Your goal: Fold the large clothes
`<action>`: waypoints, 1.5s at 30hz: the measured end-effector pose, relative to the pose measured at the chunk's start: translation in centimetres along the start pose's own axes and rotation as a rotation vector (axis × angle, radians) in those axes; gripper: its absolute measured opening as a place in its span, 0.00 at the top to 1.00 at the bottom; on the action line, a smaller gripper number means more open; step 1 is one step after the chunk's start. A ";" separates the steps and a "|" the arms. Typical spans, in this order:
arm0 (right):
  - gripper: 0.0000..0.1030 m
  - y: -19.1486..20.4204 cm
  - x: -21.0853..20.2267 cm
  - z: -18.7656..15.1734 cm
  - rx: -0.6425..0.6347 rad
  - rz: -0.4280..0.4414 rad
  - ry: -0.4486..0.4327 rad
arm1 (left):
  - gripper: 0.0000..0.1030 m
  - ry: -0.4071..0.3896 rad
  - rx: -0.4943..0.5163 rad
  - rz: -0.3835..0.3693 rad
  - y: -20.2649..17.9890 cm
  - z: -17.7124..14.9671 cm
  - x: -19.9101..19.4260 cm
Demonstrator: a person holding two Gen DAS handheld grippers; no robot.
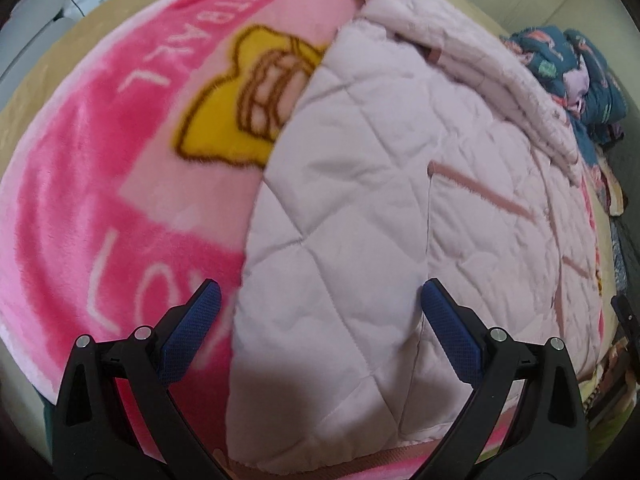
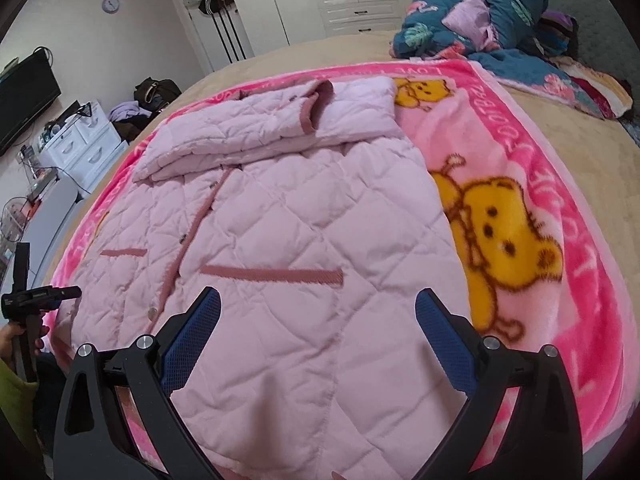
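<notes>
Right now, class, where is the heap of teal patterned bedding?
In the right wrist view the teal patterned bedding is heaped at the upper right, at the far end of the bed beyond the pink bear blanket and the quilted pink coat.

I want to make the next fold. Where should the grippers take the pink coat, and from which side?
Probably grip the coat at its bottom hem, one corner each, coming from the near edge. Both the left gripper and the right gripper hang open over that end, and the sleeves already lie folded across the top.
</notes>
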State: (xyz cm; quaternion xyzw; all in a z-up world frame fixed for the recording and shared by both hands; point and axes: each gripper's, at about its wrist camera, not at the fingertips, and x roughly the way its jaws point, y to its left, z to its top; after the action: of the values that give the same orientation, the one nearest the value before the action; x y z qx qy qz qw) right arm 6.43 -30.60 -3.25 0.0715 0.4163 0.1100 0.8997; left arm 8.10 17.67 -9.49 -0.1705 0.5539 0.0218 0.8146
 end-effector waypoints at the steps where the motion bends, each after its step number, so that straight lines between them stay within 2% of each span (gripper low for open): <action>1: 0.06 -0.2 0.0 -0.2 0.000 -0.004 0.005 | 0.09 0.008 0.007 0.004 -0.1 -0.1 0.2; 7: 0.06 -1.7 0.1 -1.7 0.026 -0.019 0.052 | 0.09 0.030 0.073 0.046 -1.6 -0.7 0.8; 12: 0.06 -3.4 -0.3 -2.8 0.057 -0.025 0.087 | 0.10 0.033 0.111 0.005 -2.5 -1.2 0.6; 15: 0.06 -4.5 -0.3 -3.7 0.075 -0.034 0.128 | 0.19 0.020 0.146 -0.043 -3.1 -1.5 0.2; 18: 0.06 -5.4 -0.1 -4.7 0.094 -0.006 0.174 | 0.24 0.011 0.169 -0.067 -3.4 -1.7 -0.2; 25: 0.06 -6.0 0.3 -6.3 0.087 0.053 0.238 | 0.28 0.015 0.136 -0.108 -2.9 -2.0 -0.6; 33: 0.06 -6.3 0.4 -7.2 0.095 0.145 0.251 | 0.27 0.071 0.146 -0.072 -3.2 -2.3 -0.4; 36: 0.13 -6.1 0.3 -7.3 0.093 0.178 0.241 | 0.23 0.102 0.146 -0.059 -2.9 -2.5 -0.3; 39: 0.27 -6.1 0.0 -7.1 0.126 0.222 0.220 | 0.20 0.124 0.134 -0.060 -2.4 -2.4 -0.3; 40: 0.34 -6.1 -0.2 -6.9 0.137 0.245 0.212 | 0.18 0.131 0.131 -0.059 -2.3 -2.5 -0.2; 45: 0.33 -6.5 0.5 -6.6 0.154 0.295 0.234 | 0.09 0.177 0.111 -0.051 -1.5 -2.8 0.2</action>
State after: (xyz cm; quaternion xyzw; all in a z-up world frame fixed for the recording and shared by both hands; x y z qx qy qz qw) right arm 2.61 -36.46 -9.30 0.1873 0.5100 0.2160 0.8112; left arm 6.05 15.41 -10.25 -0.1403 0.6196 -0.0450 0.7709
